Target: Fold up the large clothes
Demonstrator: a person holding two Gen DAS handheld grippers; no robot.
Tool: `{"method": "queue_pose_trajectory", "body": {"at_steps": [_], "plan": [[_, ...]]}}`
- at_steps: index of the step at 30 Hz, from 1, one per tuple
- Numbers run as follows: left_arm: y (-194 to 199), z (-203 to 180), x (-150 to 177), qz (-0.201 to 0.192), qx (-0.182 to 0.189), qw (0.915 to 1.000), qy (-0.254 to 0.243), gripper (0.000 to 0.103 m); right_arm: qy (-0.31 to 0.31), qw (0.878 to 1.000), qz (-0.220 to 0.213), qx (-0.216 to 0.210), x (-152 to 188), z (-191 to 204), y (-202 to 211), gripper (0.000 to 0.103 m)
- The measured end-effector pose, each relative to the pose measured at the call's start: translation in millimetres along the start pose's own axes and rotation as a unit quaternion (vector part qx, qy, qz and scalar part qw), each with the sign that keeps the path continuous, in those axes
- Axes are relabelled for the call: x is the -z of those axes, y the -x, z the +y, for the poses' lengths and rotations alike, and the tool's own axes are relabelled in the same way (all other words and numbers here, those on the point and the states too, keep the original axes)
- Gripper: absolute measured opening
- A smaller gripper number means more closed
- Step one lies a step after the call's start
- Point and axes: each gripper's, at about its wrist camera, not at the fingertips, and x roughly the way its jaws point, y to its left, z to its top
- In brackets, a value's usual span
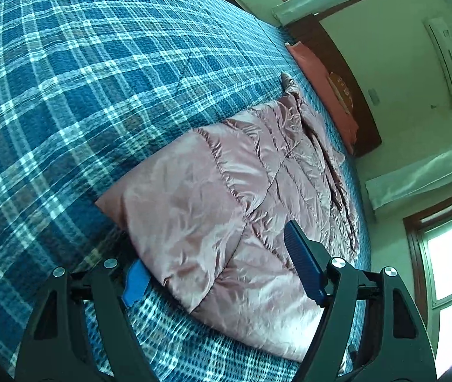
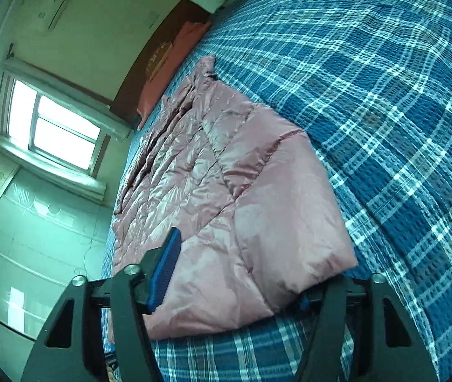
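Observation:
A shiny pink quilted jacket (image 1: 226, 172) lies flat along the edge of a bed with a blue plaid cover (image 1: 82, 79). My left gripper (image 1: 216, 248) straddles the near hem. Its left blue pad (image 1: 135, 281) is partly tucked under the hem's edge and the other pad (image 1: 302, 264) stands over the cloth, jaws wide, open. My right gripper (image 2: 241, 267) straddles the other near corner of the jacket (image 2: 241, 197). One of its pads (image 2: 165, 270) lies beside the cloth, the other is mostly hidden under the corner. The cloth looks unsqueezed.
A reddish pillow (image 1: 324, 95) and a dark wooden headboard (image 1: 353, 102) sit at the far end of the bed. The plaid cover (image 2: 385, 111) stretches wide beside the jacket. A window (image 2: 54, 130) and a wall lie past the bed's edge.

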Motion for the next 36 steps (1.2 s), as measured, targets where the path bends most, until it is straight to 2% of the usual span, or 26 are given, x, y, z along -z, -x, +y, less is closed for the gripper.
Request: {"method": "queue_pose_trajectory", "body": {"at_steps": [4, 9, 11, 16, 19, 21, 27, 36], "plan": [[-2, 1, -6, 0.000, 0.030, 0.9994, 0.016, 0.068, -0.017, 1.000, -0.002, 0.001, -6, -9, -4, 0.037], [-10, -1, -6, 0.006, 0.035, 0.9994, 0.001, 0.067, -0.012, 1.000, 0.001, 0.004, -6, -15, -3, 0.029], [-19, -7, -4, 0.016, 0.027, 0.9993, -0.019, 0.060, -0.010, 1.000, 0.002, 0.006, -6, -15, -3, 0.028], [-22, -2, -4, 0.021, 0.037, 0.9989, -0.020, 0.018, -0.008, 1.000, 0.003, 0.002, -5, -16, -2, 0.023], [-18, 7, -7, 0.019, 0.044, 0.9988, -0.008, 0.009, -0.003, 1.000, 0.006, -0.001, -6, -14, -4, 0.018], [-13, 9, -8, 0.014, 0.057, 0.9983, -0.005, 0.007, 0.000, 1.000, 0.004, -0.006, -6, -12, -4, 0.016], [14, -13, -11, -0.008, 0.086, 0.9952, -0.047, 0.005, 0.026, 0.999, -0.007, -0.032, -9, 2, 10, 0.012], [72, -30, -4, -0.016, 0.130, 0.9873, -0.090, 0.004, 0.064, 0.995, -0.008, -0.071, 1, 25, 59, 0.012]]}}
